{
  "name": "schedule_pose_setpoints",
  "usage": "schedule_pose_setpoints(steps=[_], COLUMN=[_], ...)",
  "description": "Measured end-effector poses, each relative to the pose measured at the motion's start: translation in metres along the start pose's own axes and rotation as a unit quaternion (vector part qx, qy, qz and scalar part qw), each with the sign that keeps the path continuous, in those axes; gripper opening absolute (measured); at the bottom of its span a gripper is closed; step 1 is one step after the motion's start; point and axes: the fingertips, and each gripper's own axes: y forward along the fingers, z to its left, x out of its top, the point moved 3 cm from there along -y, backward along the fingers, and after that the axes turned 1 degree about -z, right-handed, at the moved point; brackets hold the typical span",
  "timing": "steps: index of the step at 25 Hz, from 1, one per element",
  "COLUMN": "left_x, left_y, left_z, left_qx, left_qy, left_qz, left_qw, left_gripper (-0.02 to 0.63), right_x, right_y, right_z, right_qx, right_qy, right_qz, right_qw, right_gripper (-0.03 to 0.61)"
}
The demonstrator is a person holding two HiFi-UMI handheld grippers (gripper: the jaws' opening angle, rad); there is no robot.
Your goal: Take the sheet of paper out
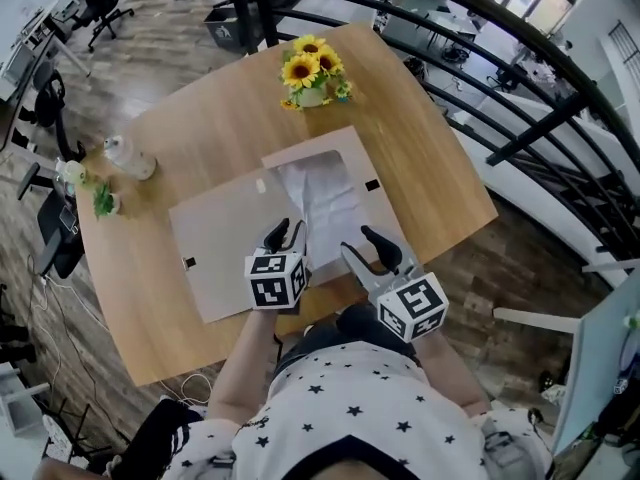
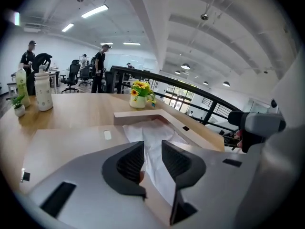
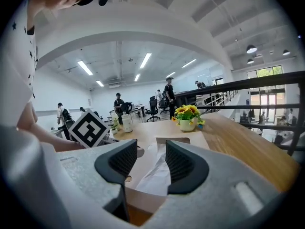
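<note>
Sheet of paper (image 1: 325,200) in cardboard sleeve (image 1: 225,253); left gripper (image 2: 152,152) and right gripper (image 3: 151,157), jaws apart, plain only in gripper views.

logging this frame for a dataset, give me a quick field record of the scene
table: wooden
box: flat, open, lid laid out to the left
sheet of paper: white, creased, lying inside the box
left gripper: jaws apart at the box's near edge
right gripper: jaws apart at the box's near edge
far edge: sunflower pot
left side: bottle, small plant
</note>
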Motion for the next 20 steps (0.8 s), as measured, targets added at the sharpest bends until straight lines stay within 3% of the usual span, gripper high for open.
schedule_pose_setpoints(steps=[10, 20], left_x=[-0.009, -0.021], left_y=[0.044, 0.077], left_z=[0.012, 0.012], left_qx=[0.017, 0.008], left_qy=[-0.018, -0.019], left_qz=[0.055, 0.11], left_qw=[0.9982, 0.9938], left_gripper=[0.11, 0.11], right_x=[0.007, 0.011], right_y=[0.021, 0.039], right_z=[-0.028, -0.043], right_qx=[0.021, 0.03], right_qy=[0.004, 0.009], right_qz=[0.021, 0.033], right_qw=[1.0, 0.999], right_gripper=[0.17, 0.17])
